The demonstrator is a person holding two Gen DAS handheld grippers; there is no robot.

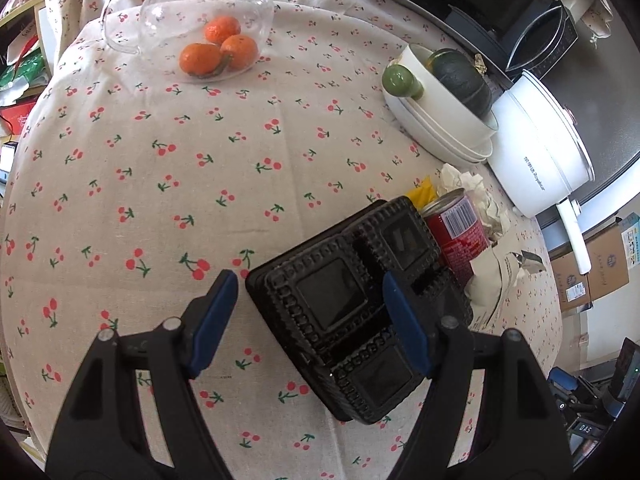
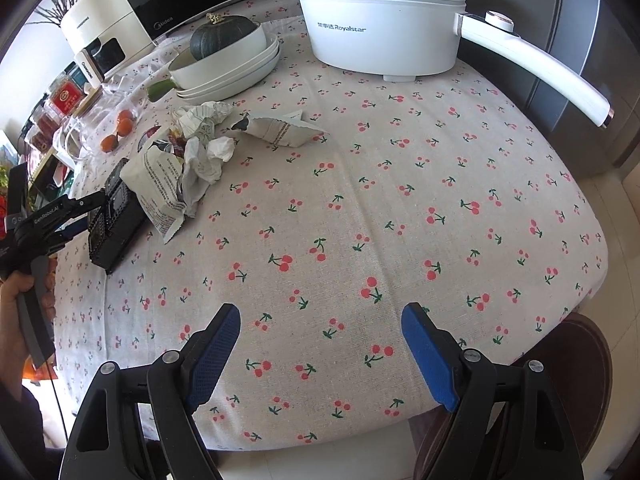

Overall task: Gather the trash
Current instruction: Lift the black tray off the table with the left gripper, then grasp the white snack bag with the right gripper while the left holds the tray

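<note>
A black plastic tray with embossed compartments (image 1: 352, 308) lies on the cherry-print tablecloth; it also shows in the right wrist view (image 2: 116, 220). My left gripper (image 1: 308, 300) is open, its jaws straddling the tray's near left part, the right finger (image 1: 406, 328) over the tray. Behind the tray stand a red can (image 1: 456, 236), crumpled white paper (image 1: 476, 196) and a yellow wrapper (image 1: 422, 192). In the right wrist view, crumpled tissues (image 2: 206, 160), a printed white bag (image 2: 160, 188) and a torn packet (image 2: 280, 130) lie at the left. My right gripper (image 2: 320, 332) is open and empty over bare cloth.
A white Royalstar electric pot (image 2: 380, 28) with a long handle stands at the back. Stacked white dishes (image 2: 224, 68) hold a dark green squash. A glass pitcher (image 1: 200, 12) lies with oranges (image 1: 218, 50). A microwave and air fryer stand behind. The table edge (image 2: 360, 436) is near.
</note>
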